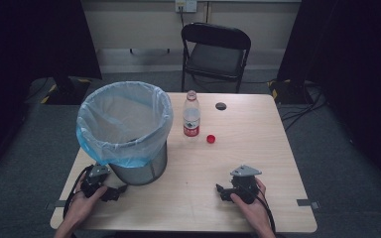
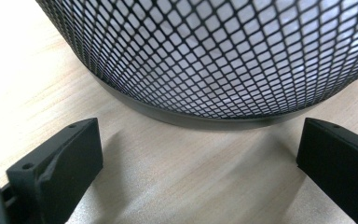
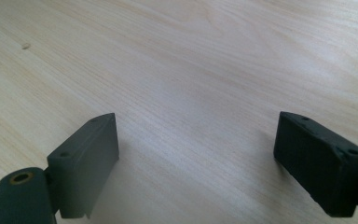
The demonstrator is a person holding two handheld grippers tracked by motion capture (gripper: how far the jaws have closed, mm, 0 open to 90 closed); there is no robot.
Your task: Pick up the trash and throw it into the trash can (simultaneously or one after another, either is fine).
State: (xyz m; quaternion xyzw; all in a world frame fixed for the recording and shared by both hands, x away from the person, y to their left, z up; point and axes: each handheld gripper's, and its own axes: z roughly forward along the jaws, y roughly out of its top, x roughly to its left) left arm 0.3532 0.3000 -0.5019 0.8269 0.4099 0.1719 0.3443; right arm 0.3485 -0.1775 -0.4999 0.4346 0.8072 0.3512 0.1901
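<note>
A black mesh waste bin (image 1: 129, 134) lined with a pale blue bag stands on the left of the wooden table (image 1: 258, 148). A clear plastic bottle (image 1: 191, 115) with a red label stands upright beside it, without its cap. The red cap (image 1: 211, 139) lies on the table just right of the bottle. My left gripper (image 1: 115, 194) rests at the bin's near side, open, facing the mesh wall (image 2: 214, 56) with nothing between its jaws. My right gripper (image 1: 220, 192) rests near the front edge, open over bare wood (image 3: 196, 93).
A black folding chair (image 1: 214, 52) stands behind the table. A round cable hole (image 1: 221, 106) sits near the table's far edge. Cables lie on the floor at the right.
</note>
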